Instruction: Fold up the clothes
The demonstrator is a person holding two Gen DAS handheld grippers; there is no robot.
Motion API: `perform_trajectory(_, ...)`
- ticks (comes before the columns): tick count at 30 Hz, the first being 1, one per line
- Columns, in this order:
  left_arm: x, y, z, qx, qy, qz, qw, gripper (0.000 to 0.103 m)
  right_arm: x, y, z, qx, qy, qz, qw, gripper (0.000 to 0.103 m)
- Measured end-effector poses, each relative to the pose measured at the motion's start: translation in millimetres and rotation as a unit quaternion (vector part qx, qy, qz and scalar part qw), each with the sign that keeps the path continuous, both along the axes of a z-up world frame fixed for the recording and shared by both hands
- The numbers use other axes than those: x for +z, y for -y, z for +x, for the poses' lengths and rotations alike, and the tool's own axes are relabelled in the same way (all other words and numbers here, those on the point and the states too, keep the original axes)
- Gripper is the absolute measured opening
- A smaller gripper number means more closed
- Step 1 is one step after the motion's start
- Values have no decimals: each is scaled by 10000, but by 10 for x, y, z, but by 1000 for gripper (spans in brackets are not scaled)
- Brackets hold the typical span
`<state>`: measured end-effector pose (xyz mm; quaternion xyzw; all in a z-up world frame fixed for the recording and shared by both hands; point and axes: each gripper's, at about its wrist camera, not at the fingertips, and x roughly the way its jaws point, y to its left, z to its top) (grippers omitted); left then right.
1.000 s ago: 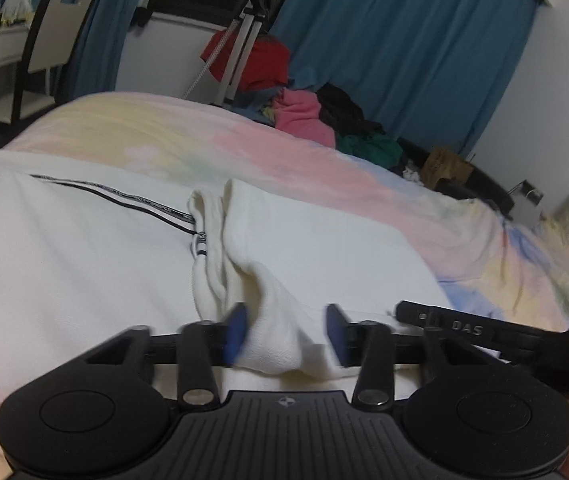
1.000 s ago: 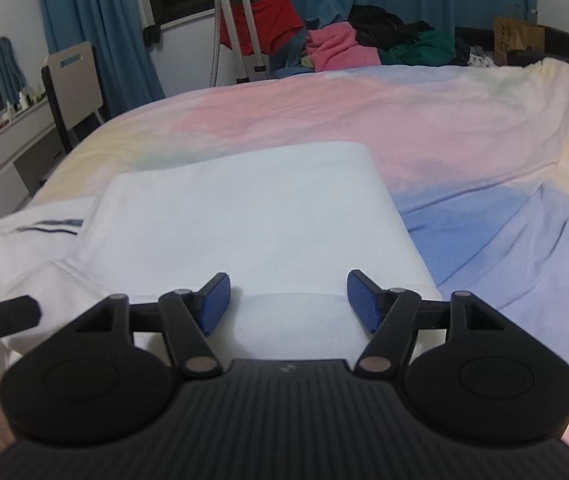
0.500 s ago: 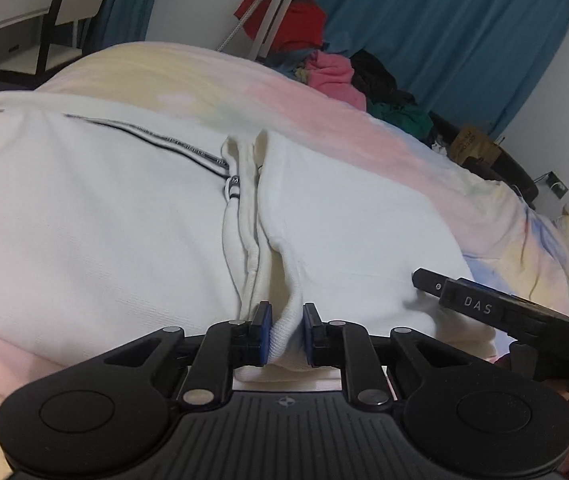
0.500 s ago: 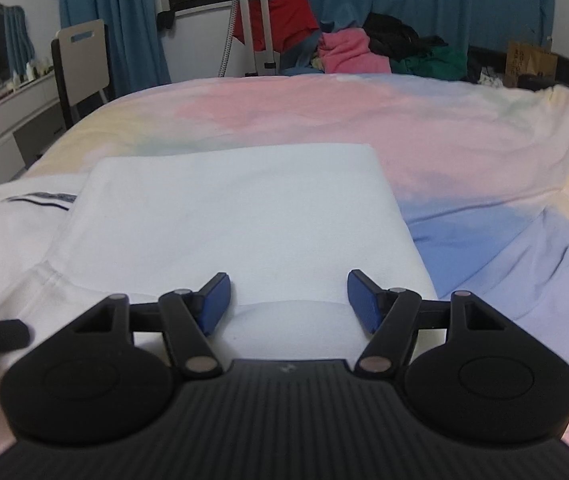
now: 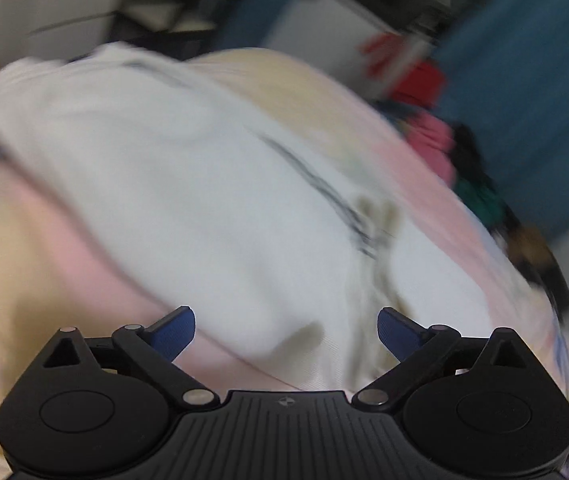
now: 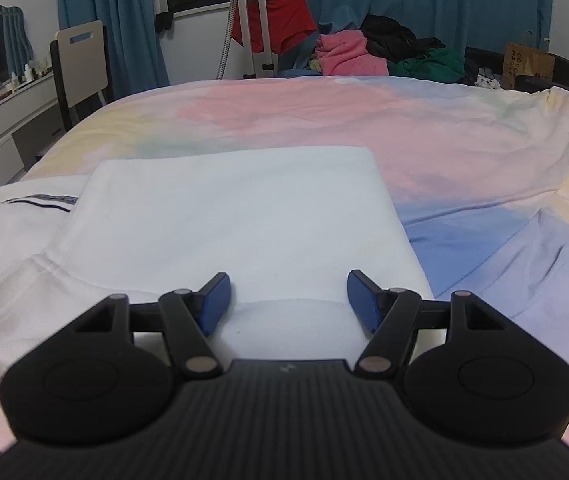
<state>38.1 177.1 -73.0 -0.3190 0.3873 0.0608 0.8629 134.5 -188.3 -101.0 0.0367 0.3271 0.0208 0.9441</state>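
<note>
The left gripper (image 5: 286,330) has its blue pads spread wide with nothing between them; in its view, badly smeared by blur, the white garment (image 5: 204,184) spreads ahead of the pads and to both sides, its near hem just in front of them, on the pastel bed (image 5: 44,260). A dark stripe runs across the cloth ahead and to the right (detail beyond that is lost in the blur).

The right gripper (image 6: 288,300) also stands apart and empty, low over the same white garment (image 6: 236,216). Ahead of it a flat, square-edged panel lies doubled over the rest of the cloth, which trails off to the left with a dark stripe. Beyond the bed (image 6: 404,128) sits a pile of clothes (image 6: 384,56).

By my reading the garment is part-folded, and both grippers are between grasps. A further fold would need a fresh hold on a free edge, likely the loose left portion, lifted evenly so the doubled panel stays flat.
</note>
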Motion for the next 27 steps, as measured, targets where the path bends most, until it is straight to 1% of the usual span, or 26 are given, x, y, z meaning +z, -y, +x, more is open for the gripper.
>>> perform_trajectory(2, -48, -283, 28, 506, -205, -132, 9984, 99, 2, 3, -10, -6, 0, 12, 10000, 67)
perform_trajectory(4, -105, -538, 88, 912, -399, -391, 9943, 99, 0, -3, -8, -12, -6, 1, 10000, 67)
perform_trajectory(8, -238, -979, 238, 1539, -383, -1094, 9813, 96, -16, -32, 17, -15, -12, -32, 10000, 67)
perform_trajectory(9, -267, -1084, 284, 1665, -367, -1215, 9778, 93, -21, -41, 18, -16, -9, -48, 10000, 67)
perform_trajectory(11, -285, -1273, 345, 1867, -214, -1204, 9748, 87, -31, -60, 13, -13, -2, -84, 10000, 67)
perform_trajectory(14, -314, -1458, 380, 2050, 22, -902, 9746, 78, -33, -68, 6, -16, 7, -113, 9999, 67)
perform_trajectory(15, -340, -1518, 371, 2116, 61, -805, 9740, 68, -33, -69, 8, -20, 6, -120, 9999, 67)
perform_trajectory(16, -376, -1573, 362, 2201, 95, -785, 9723, 61, -32, -72, 12, -25, 5, -130, 9999, 67)
perform_trajectory(17, -420, -1614, 341, 2287, 141, -859, 9696, 60, -31, -77, 18, -28, 5, -145, 9999, 67)
perform_trajectory(18, -457, -1643, 322, 2347, 194, -942, 9673, 56, -29, -83, 24, -32, 6, -160, 9999, 67)
perform_trajectory(19, -467, -1657, 317, 2392, 229, -931, 9662, 49, -28, -88, 30, -35, 6, -175, 9998, 67)
perform_trajectory(20, -454, -1655, 324, 2431, 268, -857, 9658, 46, -24, -97, 34, -35, 9, -191, 9998, 67)
perform_trajectory(22, -417, -1643, 344, 2503, 358, -691, 9650, 35, -4, -128, 28, -16, 37, -228, 9997, 67)
perform_trajectory(24, -392, -1624, 387, 2526, 428, -574, 9649, 31, 40, -153, -23, 59, 168, -226, 9996, 67)
perform_trajectory(27, -366, -1612, 434, 2489, 462, -469, 9663, 27, 136, -199, -140, 246, 450, -12, 9987, 67)
